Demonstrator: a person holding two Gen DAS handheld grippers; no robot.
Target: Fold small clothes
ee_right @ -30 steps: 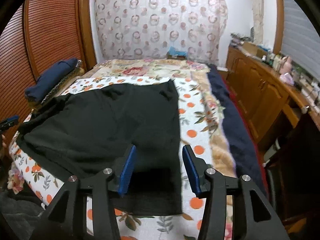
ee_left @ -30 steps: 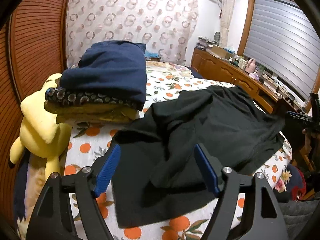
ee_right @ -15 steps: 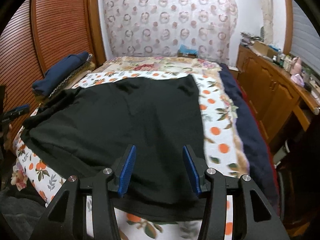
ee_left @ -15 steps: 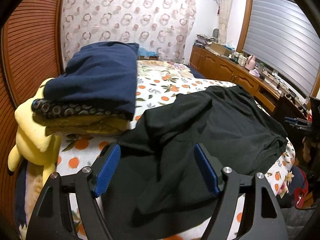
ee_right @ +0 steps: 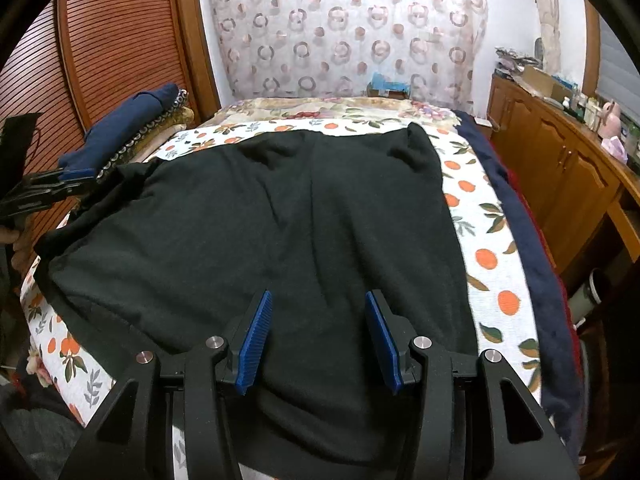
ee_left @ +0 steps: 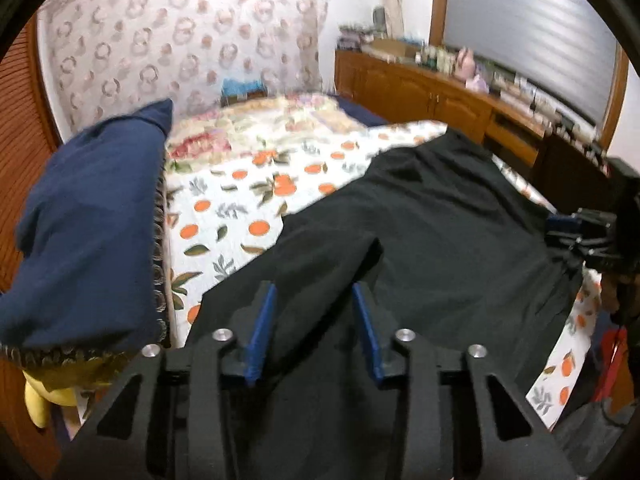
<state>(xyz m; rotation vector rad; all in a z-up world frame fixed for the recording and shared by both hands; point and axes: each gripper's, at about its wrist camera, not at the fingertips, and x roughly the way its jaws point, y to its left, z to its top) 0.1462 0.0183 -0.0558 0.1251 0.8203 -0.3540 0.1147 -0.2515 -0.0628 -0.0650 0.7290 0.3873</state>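
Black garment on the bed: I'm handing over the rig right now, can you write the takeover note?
Left hand-held gripper: jaws closing, a raised fold of the black knit garment between its blue pads; grip not yet confirmed.
Right hand-held gripper: open, over the garment's near edge, holding nothing.
Garment: spread across the orange-print bedspread, wrinkled, not yet folded.
Done: a stack of folded clothes, navy blue one on top, sits at the bed's left side.
Left: secure both near corners, fold the garment, add it to the stack.
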